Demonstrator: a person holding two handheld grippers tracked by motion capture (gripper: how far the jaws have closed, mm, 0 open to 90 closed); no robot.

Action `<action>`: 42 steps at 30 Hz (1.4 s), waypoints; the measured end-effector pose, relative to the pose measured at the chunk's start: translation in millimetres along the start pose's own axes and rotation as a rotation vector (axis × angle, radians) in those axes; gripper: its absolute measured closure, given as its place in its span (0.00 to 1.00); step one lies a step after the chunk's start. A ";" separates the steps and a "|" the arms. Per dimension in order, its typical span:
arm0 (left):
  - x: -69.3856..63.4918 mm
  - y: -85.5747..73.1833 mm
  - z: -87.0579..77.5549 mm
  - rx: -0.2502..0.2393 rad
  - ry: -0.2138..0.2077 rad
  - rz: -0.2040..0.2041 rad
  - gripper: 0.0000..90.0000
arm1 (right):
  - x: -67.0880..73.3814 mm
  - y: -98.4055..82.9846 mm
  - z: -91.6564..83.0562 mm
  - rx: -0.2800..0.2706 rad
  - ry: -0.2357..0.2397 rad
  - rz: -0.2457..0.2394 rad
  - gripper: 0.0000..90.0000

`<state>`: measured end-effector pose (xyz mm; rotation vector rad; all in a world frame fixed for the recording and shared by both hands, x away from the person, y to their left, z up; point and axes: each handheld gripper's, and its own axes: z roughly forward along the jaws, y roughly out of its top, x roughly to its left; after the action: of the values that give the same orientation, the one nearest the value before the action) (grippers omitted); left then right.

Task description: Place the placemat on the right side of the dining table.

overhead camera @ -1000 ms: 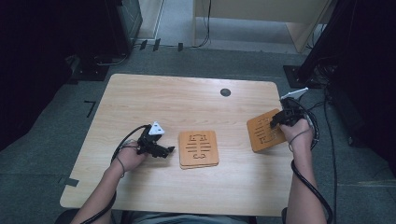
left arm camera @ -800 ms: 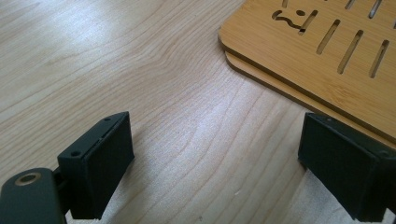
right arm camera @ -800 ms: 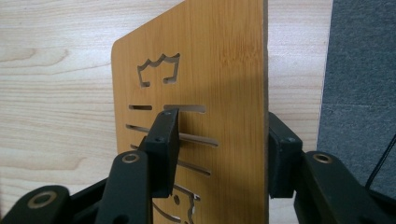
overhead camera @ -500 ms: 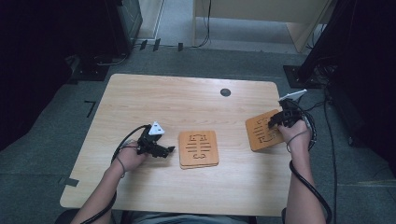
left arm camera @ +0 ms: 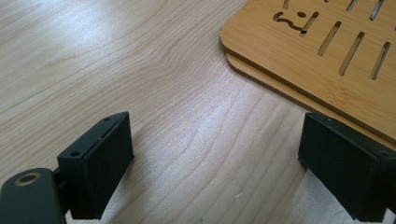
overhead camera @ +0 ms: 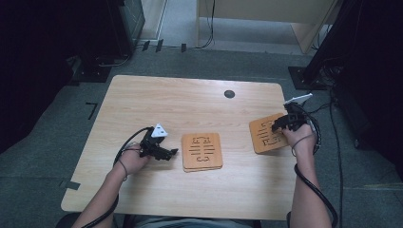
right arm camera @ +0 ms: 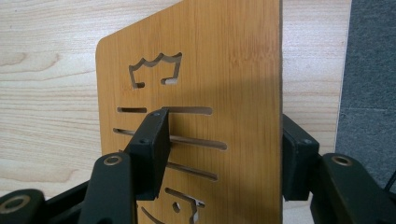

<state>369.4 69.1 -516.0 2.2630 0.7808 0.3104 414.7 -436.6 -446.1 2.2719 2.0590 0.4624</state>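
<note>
High view places the right claw [overhead camera: 280, 124] at the right edge of the table [overhead camera: 157, 95], clamped on a thin wooden board [overhead camera: 264, 135] with cut-out slots and a crown-shaped opening. That board sits near the table's right edge, well apart from the stack [overhead camera: 202, 151] of similar boards at the centre. Whether it rests flat or is raised at one side cannot be told from above.

Right gripper view shows the board [right arm camera: 224, 70] between the jaws: one jaw lies over the slotted face, the other behind the far edge, so the claw [right arm camera: 224, 154] grips across the board's thickness near one side.

Left gripper view shows the left claw [left arm camera: 233, 172] with jaws wide apart and nothing between them, low over the table [left arm camera: 140, 93], just beside the corner of the stack [left arm camera: 327, 60], where two boards lie one on the other with edges slightly offset. High view places this claw [overhead camera: 172, 153] just left of the stack.

Handling judgement: the boards appear stiff, light and smooth-faced, probably bamboo. A flat board offers little edge to grip; the offset corner of the stack is the likeliest purchase. The bars between slots look thin and may crack under a hard pinch, so solid margin is the safer hold. A smooth face may slip if held at one side only.
</note>
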 end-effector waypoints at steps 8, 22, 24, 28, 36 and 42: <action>-0.2 0.1 0.2 0.000 0.002 -0.002 0.10 | -6.0 -1.4 6.7 0.005 0.035 0.014 0.46; -0.1 0.4 0.3 0.000 0.002 -0.001 0.10 | -7.5 -1.6 19.1 -0.005 0.030 -0.004 0.37; -0.1 0.4 0.3 0.001 0.002 -0.001 0.10 | -6.5 -1.6 21.3 -0.003 0.019 -0.010 0.36; -0.3 0.5 0.3 0.001 0.001 -0.003 0.10 | -5.5 -1.5 24.7 0.005 0.014 -0.012 0.34; -0.3 0.6 0.4 0.002 0.001 -0.003 0.10 | -5.9 -1.5 28.8 0.016 0.003 -0.012 0.35; -0.3 0.6 0.4 0.002 0.001 -0.003 0.10 | -5.4 -1.3 27.3 0.007 0.005 -0.016 0.35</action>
<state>369.6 68.4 -515.8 2.2631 0.7852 0.3096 419.7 -437.1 -473.5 2.2591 2.0824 0.4606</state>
